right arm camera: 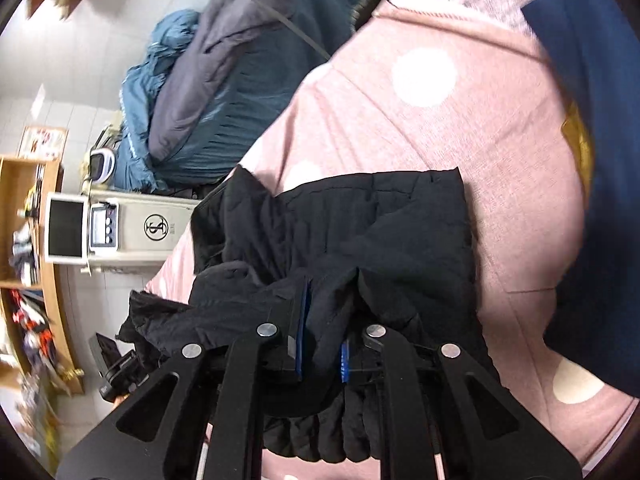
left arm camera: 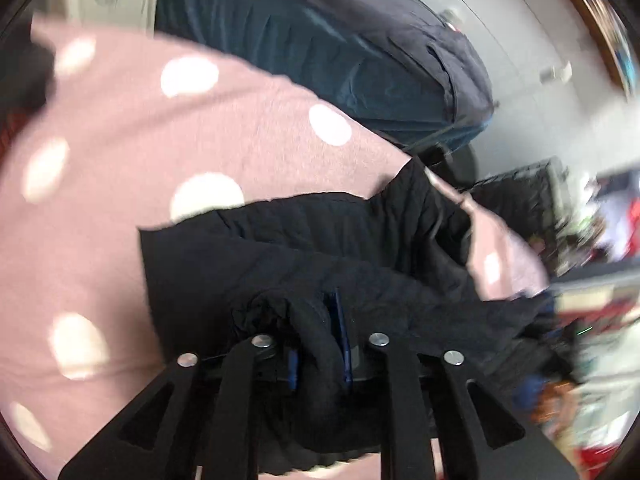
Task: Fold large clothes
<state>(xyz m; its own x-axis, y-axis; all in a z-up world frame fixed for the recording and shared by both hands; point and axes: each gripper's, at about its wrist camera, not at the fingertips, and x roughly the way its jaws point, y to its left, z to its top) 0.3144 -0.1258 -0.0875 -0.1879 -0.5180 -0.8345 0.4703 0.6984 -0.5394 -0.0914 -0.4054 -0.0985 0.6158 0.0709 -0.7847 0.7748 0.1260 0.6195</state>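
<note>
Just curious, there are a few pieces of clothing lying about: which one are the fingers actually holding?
The black garment, bunched between both pairs of fingers and spread on the pink dotted cover. The teal and grey clothes lie heaped beyond it, untouched.

Both wrist cams close, angled down along fingers; share black garment (left arm camera: 320,248) (right arm camera: 340,232) on pink spotted sheet (left arm camera: 120,140) (right arm camera: 480,140).

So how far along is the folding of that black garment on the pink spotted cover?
Done: one flat layer of the black garment lies on the pink spotted cover. In hand: the left gripper and right gripper each pinch bunched black fabric, so a fold looks under way. Left: laying that fabric down and smoothing it. The blue clothes pile looks unfolded.
</note>
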